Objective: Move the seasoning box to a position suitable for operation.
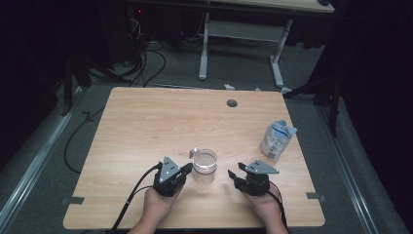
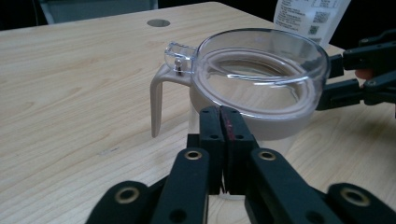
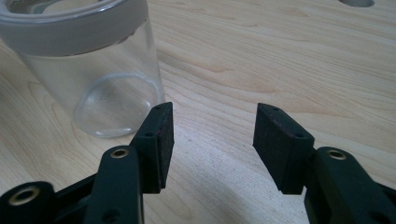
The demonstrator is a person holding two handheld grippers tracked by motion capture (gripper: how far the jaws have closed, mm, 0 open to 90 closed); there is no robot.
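The left gripper (image 2: 223, 135) has its 2 jaws pressed together with no gap, and nothing is between them. Their tips are just in front of the clear jug (image 2: 259, 88), near its grey collar; I cannot tell if they touch it. The right gripper (image 3: 212, 135) has its jaws wide apart and holds nothing. The clear jug (image 3: 88, 65) stands upright just beside its left jaw, outside the gap. In the high view the jug (image 1: 204, 165) stands between both grippers, left gripper (image 1: 184, 169) and right gripper (image 1: 232, 174), each held low by a hand that rests on the table (image 1: 146, 126). A white pouch (image 1: 276, 140) stands behind the jug, to its right.
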